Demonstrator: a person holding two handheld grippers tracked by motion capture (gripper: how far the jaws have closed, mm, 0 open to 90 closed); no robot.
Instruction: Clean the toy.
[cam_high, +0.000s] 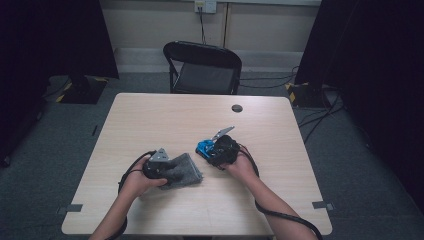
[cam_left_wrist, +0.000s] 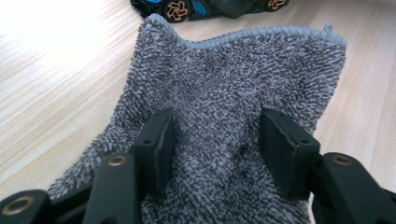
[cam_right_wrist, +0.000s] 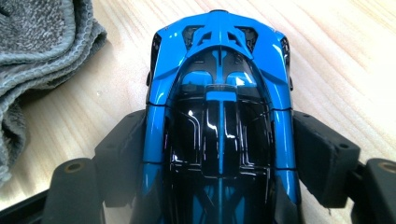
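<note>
Surface: a light wood-grain table (cam_high: 165, 115), squarish with rounded corners.
Built into top: a dark round cable port (cam_high: 237, 108) near the far edge.
Lying on it, left of centre: a grey terry cloth (cam_high: 185, 170), rumpled.
Lying on it, just right of the cloth: a blue-and-black toy car (cam_high: 206, 148).

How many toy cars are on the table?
1. A glossy blue-and-black toy car sits near the middle of the pale wooden table, between the jaws of the right tool, just beside the grey terry cloth. None seems hidden.
</note>
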